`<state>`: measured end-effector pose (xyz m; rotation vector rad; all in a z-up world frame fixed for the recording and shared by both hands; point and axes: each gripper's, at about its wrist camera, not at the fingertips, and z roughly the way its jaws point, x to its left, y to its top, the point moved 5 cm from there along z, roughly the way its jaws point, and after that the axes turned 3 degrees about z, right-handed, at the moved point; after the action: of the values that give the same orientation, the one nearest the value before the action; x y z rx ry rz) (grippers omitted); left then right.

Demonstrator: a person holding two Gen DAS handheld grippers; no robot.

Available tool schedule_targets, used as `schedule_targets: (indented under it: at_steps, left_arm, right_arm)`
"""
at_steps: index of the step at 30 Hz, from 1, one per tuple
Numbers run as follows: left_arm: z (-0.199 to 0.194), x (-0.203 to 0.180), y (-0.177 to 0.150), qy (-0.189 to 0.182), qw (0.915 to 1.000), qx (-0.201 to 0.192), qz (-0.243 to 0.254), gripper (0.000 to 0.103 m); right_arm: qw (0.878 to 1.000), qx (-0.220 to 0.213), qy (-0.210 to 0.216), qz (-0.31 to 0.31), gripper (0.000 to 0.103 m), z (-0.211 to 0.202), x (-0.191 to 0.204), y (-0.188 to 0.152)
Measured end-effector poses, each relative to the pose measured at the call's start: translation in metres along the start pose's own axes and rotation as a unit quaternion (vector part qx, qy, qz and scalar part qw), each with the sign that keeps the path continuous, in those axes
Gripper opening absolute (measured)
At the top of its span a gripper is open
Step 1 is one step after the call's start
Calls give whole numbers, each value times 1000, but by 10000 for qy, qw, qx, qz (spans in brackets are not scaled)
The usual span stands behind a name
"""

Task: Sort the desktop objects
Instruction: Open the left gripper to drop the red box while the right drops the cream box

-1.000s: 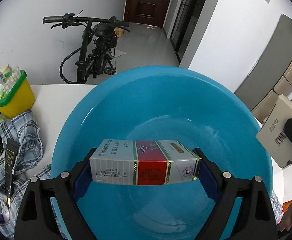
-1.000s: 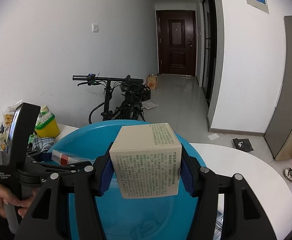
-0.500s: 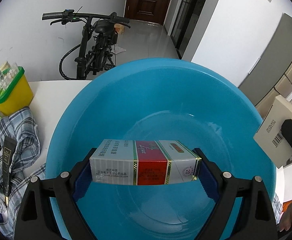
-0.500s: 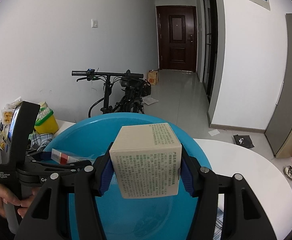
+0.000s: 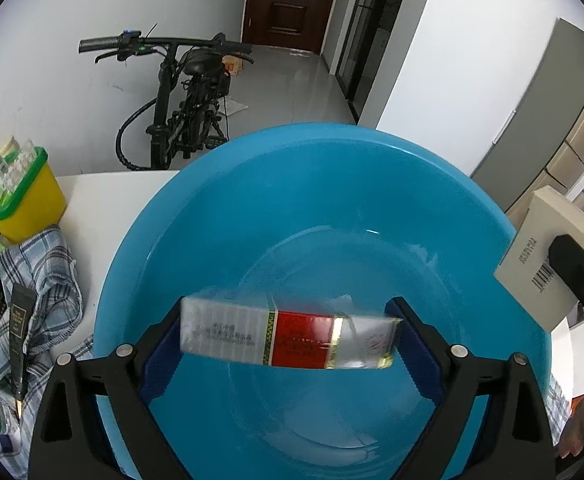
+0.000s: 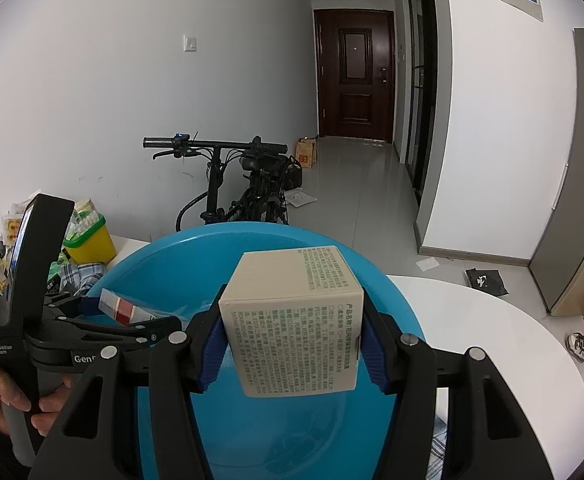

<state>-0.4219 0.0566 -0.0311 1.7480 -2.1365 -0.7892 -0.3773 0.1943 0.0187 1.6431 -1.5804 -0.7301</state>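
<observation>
Left tool (image 5: 287, 336) just opened, blurred cigarette pack (image 5: 287, 336) loose over blue basin (image 5: 312, 184), right tool (image 6: 292, 344) clamping beige box (image 6: 296, 320)

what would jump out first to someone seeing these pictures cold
The big blue basin fills both views. Over it, the left hand-held gripper, jaws just opening, has a blurred red-and-white carton tilting between them. The right hand-held gripper clamps a beige box.

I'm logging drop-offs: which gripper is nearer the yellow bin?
Left. The left gripper is over the blue basin's side nearest the yellow bin; the right gripper is over the far side.
</observation>
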Motion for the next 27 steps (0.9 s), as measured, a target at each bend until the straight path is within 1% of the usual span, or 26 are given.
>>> schedule_targets:
  at_steps: [3, 9, 14, 17, 21, 23, 27]
  left_arm:
    - [-4, -1, 1, 88, 9999, -85, 64, 97]
    - [-12, -3, 3, 103, 9996, -248, 73, 98]
    - [-21, -2, 6, 236, 9988, -408, 99, 98]
    - [-24, -1, 7, 203, 9988, -443, 67, 99]
    - [-23, 2, 7, 255, 9989, -399, -19, 99]
    - [-24, 3, 7, 246, 9988, -416, -46, 99]
    - [-26, 2, 8, 245, 9988, -430, -26, 99]
  right_arm:
    - [10000, 15, -4, -9, 56, 1, -1, 0]
    - [10000, 25, -12, -5, 56, 4, 0, -1]
    - [9999, 128, 18, -2, 56, 9, -1, -3]
    - [9997, 234, 57, 29, 56, 14, -1, -6]
    - [9995, 316, 31, 30, 56, 18, -2, -8]
    - [9992, 390, 12, 36, 56, 21, -4, -10]
    - [9973, 739, -2, 33, 56, 36, -7, -19]
